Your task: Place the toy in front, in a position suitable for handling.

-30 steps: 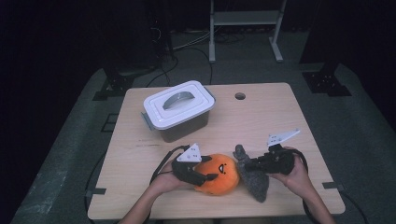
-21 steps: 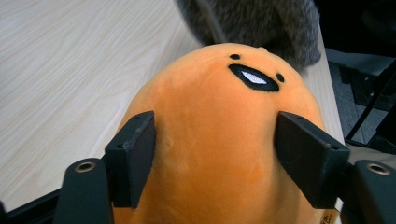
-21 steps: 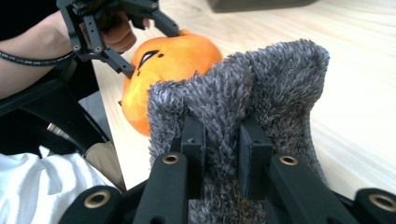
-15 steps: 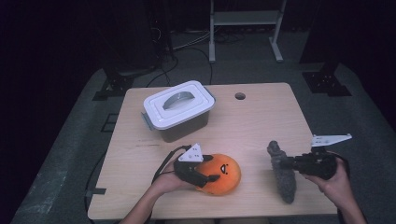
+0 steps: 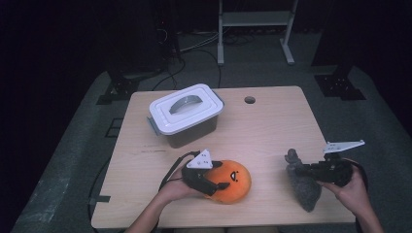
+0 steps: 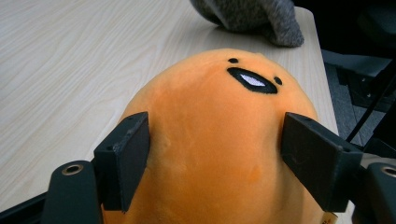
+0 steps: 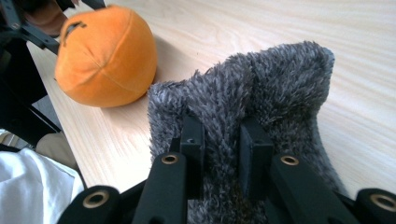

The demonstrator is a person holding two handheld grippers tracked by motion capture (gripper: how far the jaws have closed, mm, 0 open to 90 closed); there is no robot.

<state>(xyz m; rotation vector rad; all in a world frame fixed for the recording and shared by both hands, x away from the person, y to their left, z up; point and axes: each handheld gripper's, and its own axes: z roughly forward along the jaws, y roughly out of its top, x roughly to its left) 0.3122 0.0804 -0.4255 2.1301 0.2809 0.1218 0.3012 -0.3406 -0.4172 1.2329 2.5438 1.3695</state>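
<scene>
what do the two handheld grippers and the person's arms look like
Both grippers are black, each with two flat, blocky black jaws on arms with brass-ringed holes. The left gripper and right gripper each carry a pale grey three-cornered plate on top and trail a black cable. The forearms are bare; no sleeves show.

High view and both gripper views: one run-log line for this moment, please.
left gripper: jaws just opening around orange plush | right gripper: shut on grey plush | lidded box: untouched
</scene>
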